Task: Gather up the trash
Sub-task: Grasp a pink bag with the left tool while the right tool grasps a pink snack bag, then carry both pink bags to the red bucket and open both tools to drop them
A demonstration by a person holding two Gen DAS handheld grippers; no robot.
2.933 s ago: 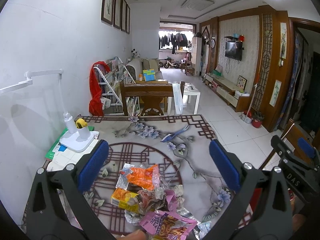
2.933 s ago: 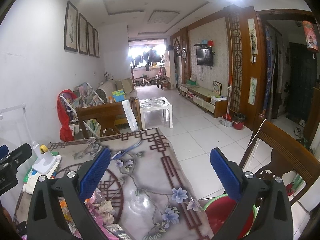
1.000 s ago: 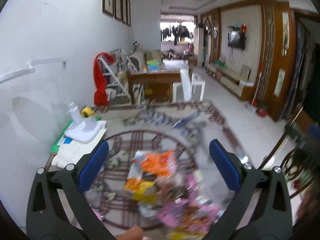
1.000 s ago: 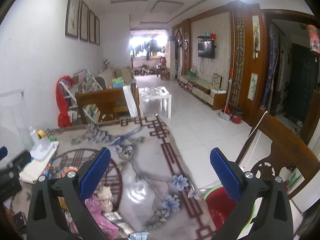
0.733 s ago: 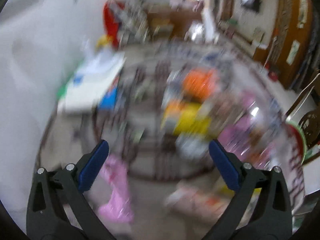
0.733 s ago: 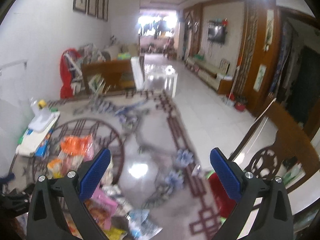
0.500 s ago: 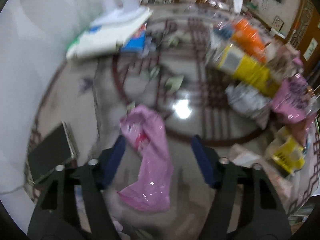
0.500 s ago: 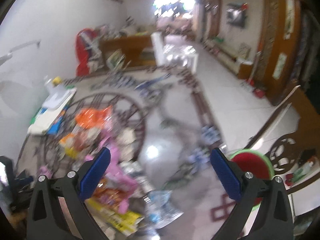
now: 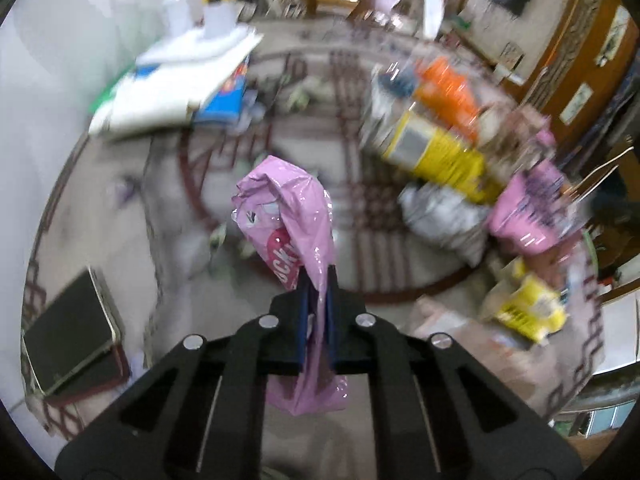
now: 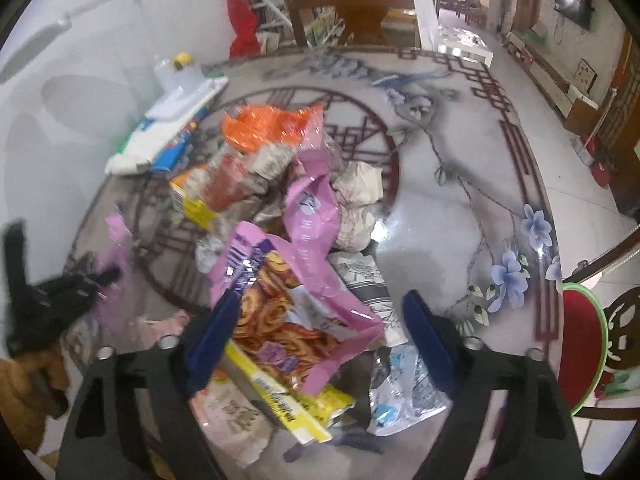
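My left gripper (image 9: pixel 316 280) is shut on a crumpled pink plastic wrapper (image 9: pixel 288 216) above the table; it also shows at the left of the right wrist view (image 10: pixel 102 276), with the pink wrapper (image 10: pixel 116 248) in it. My right gripper (image 10: pixel 316 312) is open and hangs over a heap of trash. A pink snack bag with a cookie picture (image 10: pixel 288 300) lies between its fingers. The heap also holds an orange bag (image 10: pixel 272 124), a yellow packet (image 10: pixel 288 404) and crumpled paper (image 10: pixel 356 188).
The round table (image 10: pixel 460 184) has a floral cloth. A white lamp base on papers (image 10: pixel 180 96) stands at the back left. A dark book (image 9: pixel 68 336) lies at the near left. A red bin with a green rim (image 10: pixel 580 352) stands on the floor beside a wooden chair (image 10: pixel 624 320).
Both grippers have tilted down towards the table. My left gripper has swung left and shut on the pink wrapper. My right gripper has come down over the trash heap.
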